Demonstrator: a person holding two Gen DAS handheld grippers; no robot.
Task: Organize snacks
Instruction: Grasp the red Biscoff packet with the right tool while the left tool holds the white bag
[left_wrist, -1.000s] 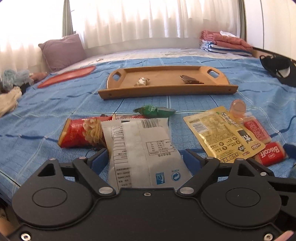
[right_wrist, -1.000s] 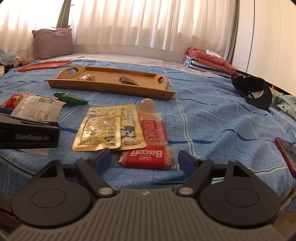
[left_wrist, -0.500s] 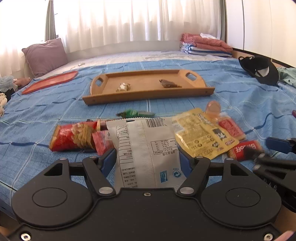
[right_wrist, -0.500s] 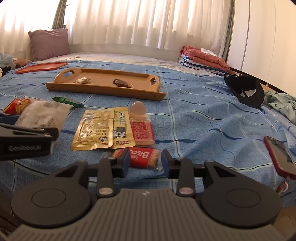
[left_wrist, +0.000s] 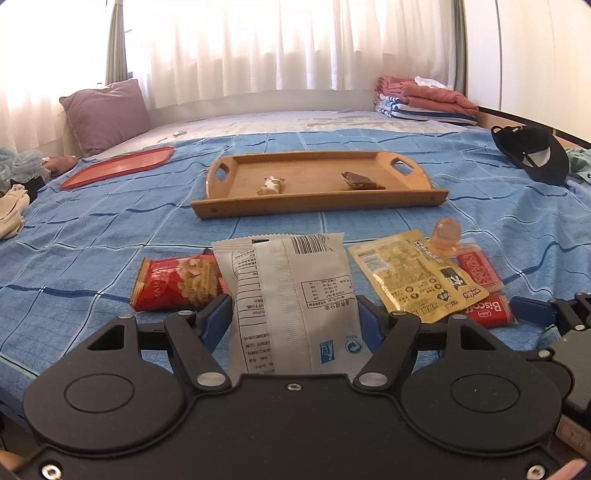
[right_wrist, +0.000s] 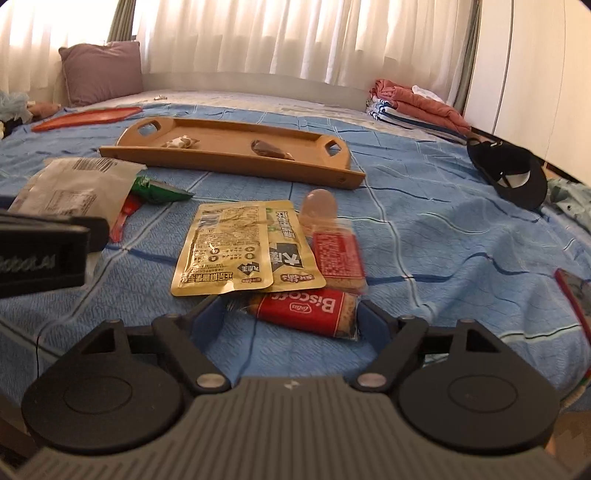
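While the left gripper (left_wrist: 293, 319) clamps the light, crinkly white snack bag (left_wrist: 291, 295) by its lower sides above the blue bedspread (left_wrist: 92, 236), the right gripper (right_wrist: 291, 319), jaws just spread, straddles the brittle Biscoff pack (right_wrist: 306, 308) unpinched.

Bright daylight glares through my white curtains (left_wrist: 258, 48), blowing them out; fisheye bends edges, and the right view blurs slightly.

two trays (left_wrist: 207, 210), two snacks on the wooden one, seven snack packets (right_wrist: 240, 247) on the bedspread, one cap (right_wrist: 517, 173)
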